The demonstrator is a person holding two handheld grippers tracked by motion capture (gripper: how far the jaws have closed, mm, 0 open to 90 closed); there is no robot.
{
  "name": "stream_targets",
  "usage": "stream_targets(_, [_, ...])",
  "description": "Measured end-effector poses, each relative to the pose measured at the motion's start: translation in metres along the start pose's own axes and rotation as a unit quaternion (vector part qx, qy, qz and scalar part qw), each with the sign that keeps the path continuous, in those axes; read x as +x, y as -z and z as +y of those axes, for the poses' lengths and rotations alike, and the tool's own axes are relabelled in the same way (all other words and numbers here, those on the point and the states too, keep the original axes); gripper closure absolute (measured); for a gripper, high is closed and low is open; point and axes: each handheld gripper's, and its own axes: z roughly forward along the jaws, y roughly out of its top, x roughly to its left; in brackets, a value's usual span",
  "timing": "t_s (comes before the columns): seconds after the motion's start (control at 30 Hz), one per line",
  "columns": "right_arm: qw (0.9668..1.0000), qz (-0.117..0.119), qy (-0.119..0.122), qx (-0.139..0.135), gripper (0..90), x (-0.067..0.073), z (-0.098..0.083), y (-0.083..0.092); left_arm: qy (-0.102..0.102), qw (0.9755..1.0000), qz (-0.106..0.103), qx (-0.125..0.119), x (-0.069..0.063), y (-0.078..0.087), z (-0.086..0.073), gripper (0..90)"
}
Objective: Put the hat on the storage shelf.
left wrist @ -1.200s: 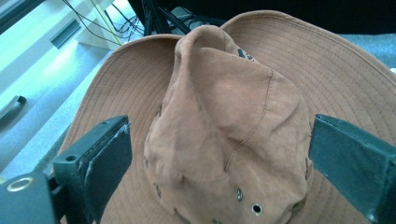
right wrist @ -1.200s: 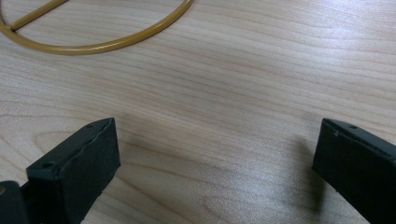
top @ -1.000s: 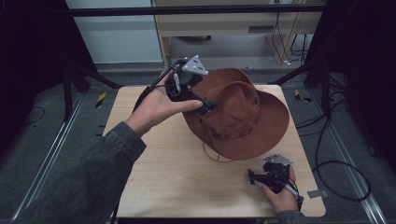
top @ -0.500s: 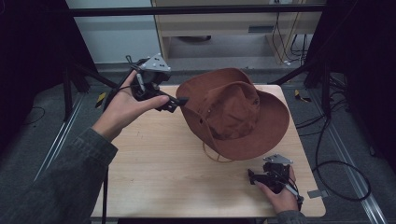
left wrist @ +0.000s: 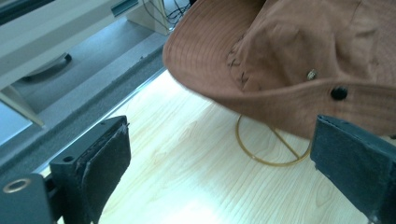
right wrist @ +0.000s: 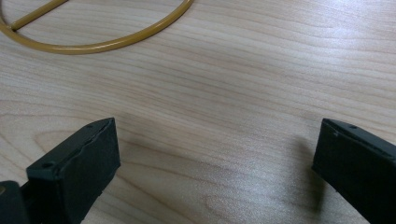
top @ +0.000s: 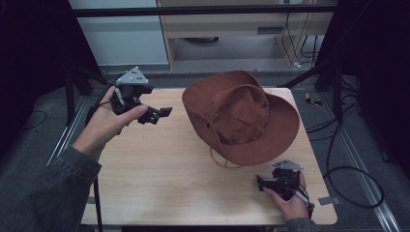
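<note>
A brown brimmed hat [top: 239, 116] rests on the wooden table [top: 159, 179], tilted on a stand of thin yellow wire [top: 220, 159]. My left gripper [top: 157, 115] hovers open over the table's far left corner, a short way left of the brim, with nothing between its jaws. The left gripper view looks at the hat [left wrist: 289, 56] and the wire ring [left wrist: 273, 149] under it. My right gripper [top: 263, 183] stands open low over the near right of the table, just in front of the hat. Its view holds bare wood and the wire ring [right wrist: 98, 44].
A beige cabinet [top: 232, 24] stands beyond the table's far edge. Dark frame legs [top: 319, 72] and cables [top: 338, 145] lie on the floor at the right. The table's left and front middle show bare wood.
My left gripper has let go of the hat's brim and drawn back to the left, away from the hat. The hat stays on its stand. The right gripper has not moved.
</note>
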Motion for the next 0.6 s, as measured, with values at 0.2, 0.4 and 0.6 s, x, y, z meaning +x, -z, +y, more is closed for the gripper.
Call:
stream_targets(0.2, [1.0,-0.001,0.001,-0.001,0.7,0.0,0.0,0.0,0.019,0.9998,-0.001,-0.007,-0.003,0.004,-0.03,4.3])
stream_targets(0.4, [1.0,-0.001,0.0,-0.001,0.6,0.0,0.0,0.0,0.023,0.9997,0.006,0.002,-0.004,0.0,-0.056,4.4])
stream_targets(0.6, [1.0,-0.001,0.001,-0.001,0.7,0.0,0.0,0.0,0.024,0.9995,0.009,0.018,-0.008,-0.015,-0.081,5.0])
